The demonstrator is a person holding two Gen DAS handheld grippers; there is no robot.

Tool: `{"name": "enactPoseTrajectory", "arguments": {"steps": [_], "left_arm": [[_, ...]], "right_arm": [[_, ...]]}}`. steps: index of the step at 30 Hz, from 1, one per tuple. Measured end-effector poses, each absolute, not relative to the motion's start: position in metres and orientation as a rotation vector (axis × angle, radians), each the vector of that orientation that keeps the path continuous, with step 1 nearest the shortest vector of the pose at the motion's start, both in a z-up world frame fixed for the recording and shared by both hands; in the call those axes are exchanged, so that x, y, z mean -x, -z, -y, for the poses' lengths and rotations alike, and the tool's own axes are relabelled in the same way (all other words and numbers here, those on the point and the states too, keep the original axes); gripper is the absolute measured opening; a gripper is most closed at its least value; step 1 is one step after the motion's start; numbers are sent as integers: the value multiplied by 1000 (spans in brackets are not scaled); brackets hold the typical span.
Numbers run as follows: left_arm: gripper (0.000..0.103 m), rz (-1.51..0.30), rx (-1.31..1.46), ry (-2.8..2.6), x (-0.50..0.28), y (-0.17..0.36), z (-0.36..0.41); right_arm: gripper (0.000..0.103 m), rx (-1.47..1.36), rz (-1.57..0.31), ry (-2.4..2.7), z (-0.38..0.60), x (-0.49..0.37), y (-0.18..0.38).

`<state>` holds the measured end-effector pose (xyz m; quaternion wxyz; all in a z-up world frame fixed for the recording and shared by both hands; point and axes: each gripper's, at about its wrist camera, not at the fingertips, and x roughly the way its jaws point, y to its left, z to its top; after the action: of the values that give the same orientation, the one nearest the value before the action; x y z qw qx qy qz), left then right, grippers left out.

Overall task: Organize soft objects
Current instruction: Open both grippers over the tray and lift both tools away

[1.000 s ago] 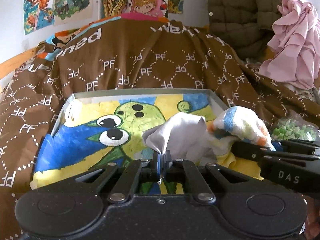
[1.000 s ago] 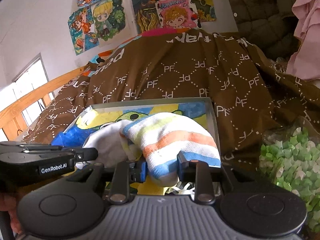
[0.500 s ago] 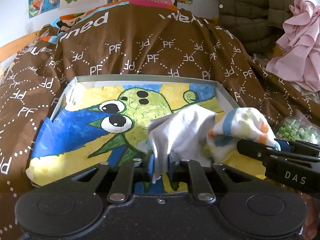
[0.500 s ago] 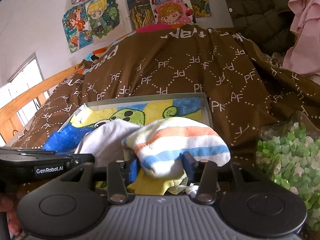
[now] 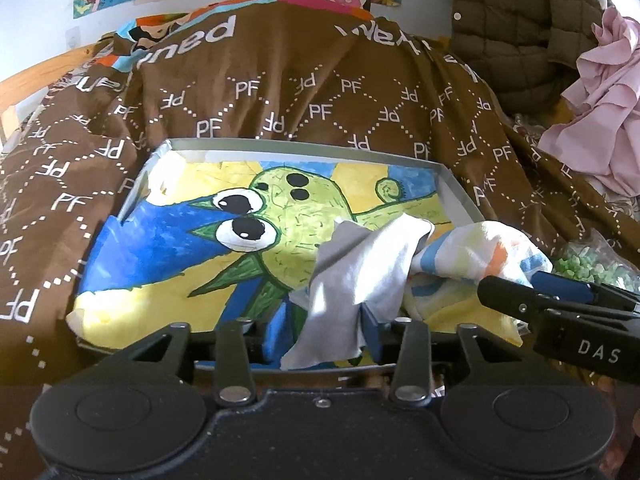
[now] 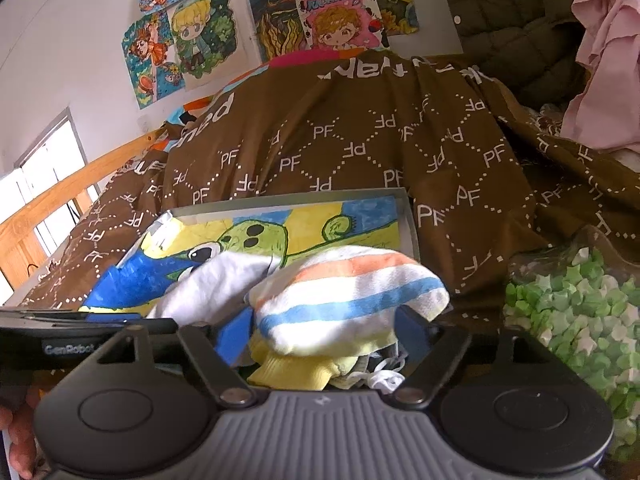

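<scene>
Left gripper: black two-finger left gripper (image 5: 320,330) at the near edge of the box, its jaws opening; the grey cloth hangs between the blue pads (image 5: 370,330) and the pads no longer press it.
Right gripper: grey-bodied right gripper (image 6: 324,332), its jaws opening and standing wide on either side of the striped towel; the blue pads (image 6: 414,326) are just beside the towel, not squeezing it.
Grey cloth: crumpled light-grey soft cloth (image 5: 360,276) lying in the near right part of the box, its lower tip draped over the near rim.
Striped towel: rolled white terry towel with orange, blue and pale-yellow stripes (image 6: 348,300), resting in the box's near right corner, touching the grey cloth on its left.
Yellow item: small pale-yellow ribbed fabric piece (image 6: 304,368) under the towel, nearest the right camera.
Box: shallow grey cardboard box (image 5: 304,146), lined with a painted sheet of a green creature on blue and yellow (image 5: 280,216).
Bag: clear plastic bag of green and white paper stars (image 6: 576,308), right of the box.
Bedspread: brown quilt printed with white "PF" diamonds (image 5: 320,92), under and behind the box.
Far right: pink crumpled garment (image 5: 596,120) and olive quilted jacket (image 5: 516,20).
Wall: cartoon drawings (image 6: 192,36) taped up.
</scene>
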<state>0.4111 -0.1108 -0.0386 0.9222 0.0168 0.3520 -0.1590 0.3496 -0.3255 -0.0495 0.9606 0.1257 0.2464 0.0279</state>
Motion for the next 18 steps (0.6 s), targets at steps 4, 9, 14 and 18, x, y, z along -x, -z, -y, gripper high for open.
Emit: {"name": "enactPoseTrajectory", "arguments": {"steps": [4, 9, 14, 18], "left_arm": [[63, -690, -20, 305, -401, 29, 106], [79, -643, 0, 269, -385, 13, 99], [93, -569, 38, 250, -361, -9, 92], [102, -491, 67, 244, -336, -30, 87]], "right_arm": [[91, -261, -488, -48, 329, -342, 43], [98, -284, -450, -37, 336, -326, 28], [103, -275, -396, -42, 339, -302, 5], [103, -252, -354, -38, 338, -279, -14]]}}
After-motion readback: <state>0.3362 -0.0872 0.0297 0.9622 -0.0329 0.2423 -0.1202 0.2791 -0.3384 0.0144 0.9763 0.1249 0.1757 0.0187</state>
